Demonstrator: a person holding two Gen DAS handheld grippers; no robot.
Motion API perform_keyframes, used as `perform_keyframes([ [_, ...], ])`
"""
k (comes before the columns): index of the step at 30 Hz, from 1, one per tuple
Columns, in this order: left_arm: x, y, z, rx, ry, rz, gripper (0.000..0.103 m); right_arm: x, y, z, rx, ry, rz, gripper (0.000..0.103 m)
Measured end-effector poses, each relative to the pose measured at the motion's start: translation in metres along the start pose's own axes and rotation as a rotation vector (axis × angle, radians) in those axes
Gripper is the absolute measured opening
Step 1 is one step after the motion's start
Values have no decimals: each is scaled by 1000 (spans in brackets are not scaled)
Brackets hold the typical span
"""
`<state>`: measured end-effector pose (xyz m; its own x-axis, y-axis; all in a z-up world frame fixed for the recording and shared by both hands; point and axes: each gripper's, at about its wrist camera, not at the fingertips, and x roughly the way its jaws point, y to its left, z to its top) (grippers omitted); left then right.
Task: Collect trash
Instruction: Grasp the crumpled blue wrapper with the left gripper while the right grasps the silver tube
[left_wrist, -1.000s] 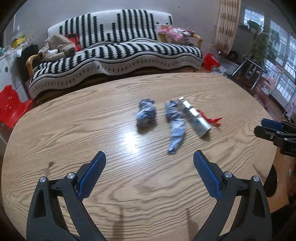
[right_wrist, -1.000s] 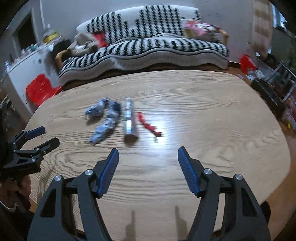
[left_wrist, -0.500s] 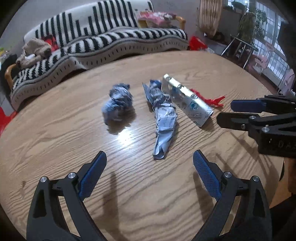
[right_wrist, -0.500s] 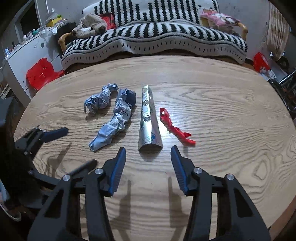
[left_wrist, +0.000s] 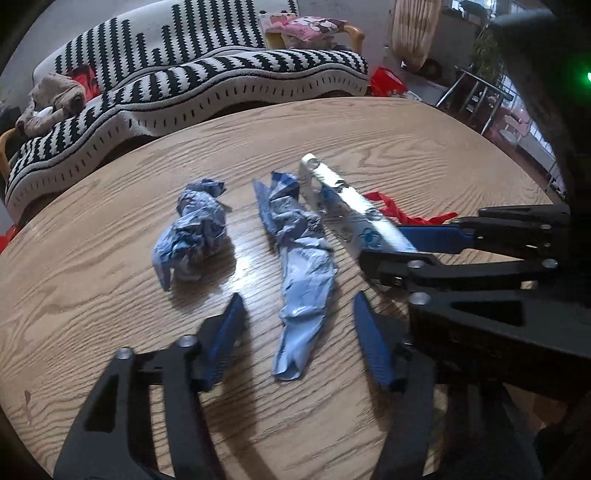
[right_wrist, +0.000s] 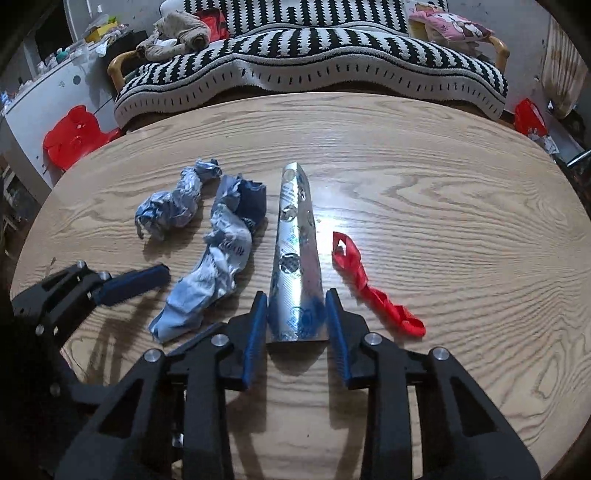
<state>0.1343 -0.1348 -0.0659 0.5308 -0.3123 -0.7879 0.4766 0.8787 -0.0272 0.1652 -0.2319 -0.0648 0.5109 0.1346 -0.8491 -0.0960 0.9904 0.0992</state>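
Several pieces of trash lie on the oval wooden table (left_wrist: 92, 302). A long crumpled blue wrapper (left_wrist: 301, 280) lies between the fingers of my left gripper (left_wrist: 299, 332), which is open around its near end. A balled blue wrapper (left_wrist: 192, 232) lies to its left. A silver foil package (right_wrist: 297, 258) has its near end between the fingers of my right gripper (right_wrist: 295, 317), which is narrowed around it with the pads at its edges. A red twisted strip (right_wrist: 369, 288) lies right of the foil. The long wrapper (right_wrist: 210, 269) and the ball (right_wrist: 170, 206) also show in the right wrist view.
A black-and-white striped sofa (right_wrist: 314, 62) stands behind the table with a stuffed toy (right_wrist: 177, 33) and a pink cushion (right_wrist: 450, 22). A red stool (right_wrist: 74, 140) is at the left. Metal chairs (left_wrist: 476, 99) stand at the right.
Both grippers have moved forward and down to the trash and narrowed. The left now straddles the long blue wrapper, the right straddles the foil package's near end.
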Motion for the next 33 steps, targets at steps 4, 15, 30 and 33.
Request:
perform_keyframes([
  [4,-2,1,0,-11,8,-2,23,-3,-3,0,7,0,6,23],
  [15,-26,7,1,-57,-9,10,20,-35,-11,-8,7,-46,3,22],
  [30,-46,-17,11,-37,-30,3,20,-78,-29,-22,26,-103,-12,21],
  [33,-52,-31,16,-23,-43,-8,20,-93,-37,-29,39,-124,-22,21],
])
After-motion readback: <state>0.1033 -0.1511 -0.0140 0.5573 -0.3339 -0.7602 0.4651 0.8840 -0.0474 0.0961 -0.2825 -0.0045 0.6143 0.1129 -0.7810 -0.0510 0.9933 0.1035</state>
